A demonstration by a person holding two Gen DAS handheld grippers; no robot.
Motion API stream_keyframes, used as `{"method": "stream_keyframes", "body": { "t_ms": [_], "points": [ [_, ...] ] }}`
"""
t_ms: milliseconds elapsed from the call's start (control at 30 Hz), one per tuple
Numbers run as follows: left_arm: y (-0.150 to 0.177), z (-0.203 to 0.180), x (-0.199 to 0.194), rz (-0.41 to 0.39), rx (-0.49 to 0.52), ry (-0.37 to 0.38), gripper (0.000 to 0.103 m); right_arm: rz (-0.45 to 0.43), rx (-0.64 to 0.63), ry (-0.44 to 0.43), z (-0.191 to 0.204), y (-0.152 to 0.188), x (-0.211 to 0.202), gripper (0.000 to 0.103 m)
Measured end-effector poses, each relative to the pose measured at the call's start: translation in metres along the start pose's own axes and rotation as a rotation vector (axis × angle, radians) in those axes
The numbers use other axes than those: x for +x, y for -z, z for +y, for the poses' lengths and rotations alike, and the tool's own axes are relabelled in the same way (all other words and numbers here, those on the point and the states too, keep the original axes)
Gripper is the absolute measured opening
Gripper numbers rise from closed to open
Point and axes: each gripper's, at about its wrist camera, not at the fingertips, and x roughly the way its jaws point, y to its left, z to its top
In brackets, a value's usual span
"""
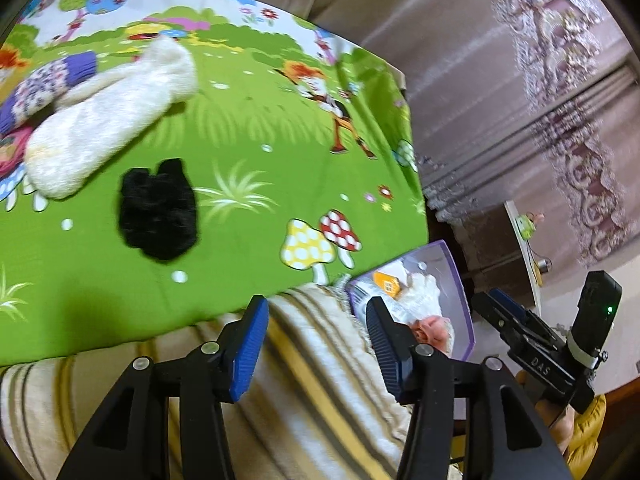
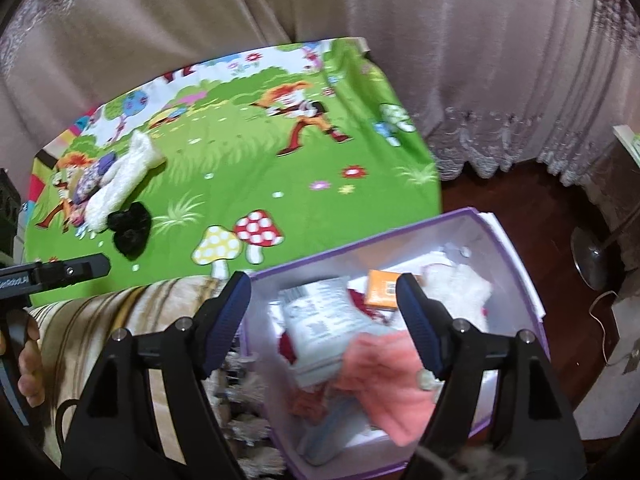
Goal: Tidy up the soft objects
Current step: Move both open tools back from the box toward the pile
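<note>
A black fuzzy item (image 1: 158, 210) lies on the green cartoon mat (image 1: 248, 128), next to a long white fluffy sock (image 1: 108, 120) and a purple patterned sock (image 1: 44, 88). My left gripper (image 1: 316, 344) is open and empty, above a striped blanket, short of the black item. My right gripper (image 2: 324, 320) is open and empty over the purple-rimmed box (image 2: 516, 264), which holds a pink cloth (image 2: 388, 376), a grey-white sock (image 2: 320, 328), a white fluffy item (image 2: 460, 288) and an orange packet (image 2: 382, 290). The black item (image 2: 130, 230) and white sock (image 2: 120, 184) also show in the right wrist view.
A striped beige blanket (image 1: 320, 392) covers the near edge below the mat. Curtains (image 2: 460, 60) hang behind. A dark wood floor (image 2: 520, 192) and a lamp base (image 2: 592, 256) lie right of the box. The right gripper (image 1: 532, 336) shows in the left wrist view.
</note>
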Motion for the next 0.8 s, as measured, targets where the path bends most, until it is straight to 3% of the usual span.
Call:
{"method": "stream_keyframes", "body": {
  "t_ms": [333,800],
  "points": [
    [-0.011,0.055,-0.027,-0.056,-0.067,-0.082,0.058,0.030,-0.114,-0.108,0.069,-0.013,0.025,0.082],
    [-0.017,0.111,-0.053,-0.099,-0.158,-0.134,0.058,0.127,-0.224,-0.257,0.161,-0.031,0.074,0.084]
  ]
}}
